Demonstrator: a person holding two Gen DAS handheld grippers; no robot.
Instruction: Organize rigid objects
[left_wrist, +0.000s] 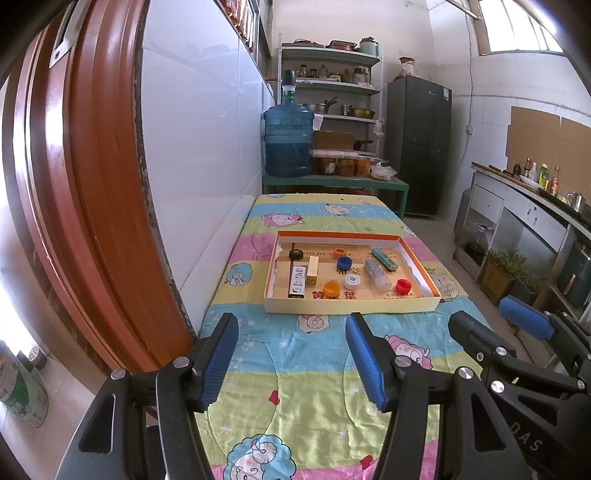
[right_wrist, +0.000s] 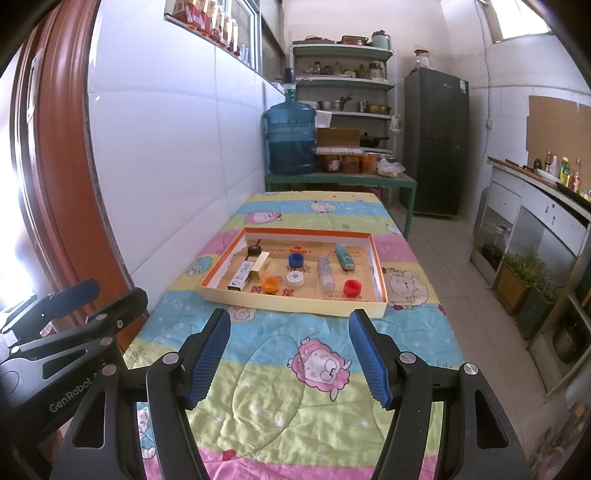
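Note:
A shallow cardboard tray (left_wrist: 351, 307) (right_wrist: 291, 304) with an orange inner rim lies mid-table. In it are a black roll (left_wrist: 295, 254), a white and a gold box (left_wrist: 313, 270), orange, blue (left_wrist: 344, 263), white and red caps (left_wrist: 403, 286), a clear tube (left_wrist: 376, 275) and a teal lighter (left_wrist: 384, 258). My left gripper (left_wrist: 291, 360) is open and empty, hovering over the near table short of the tray. My right gripper (right_wrist: 290, 356) is open and empty beside it, also short of the tray; it shows at the right of the left wrist view (left_wrist: 498, 325).
The table wears a cartoon sheep cloth (left_wrist: 314, 406). A white tiled wall and a red door frame (left_wrist: 92, 184) run along the left. A blue water jug (left_wrist: 288, 140) stands on a green bench behind the table. A counter (right_wrist: 546, 206) lies right.

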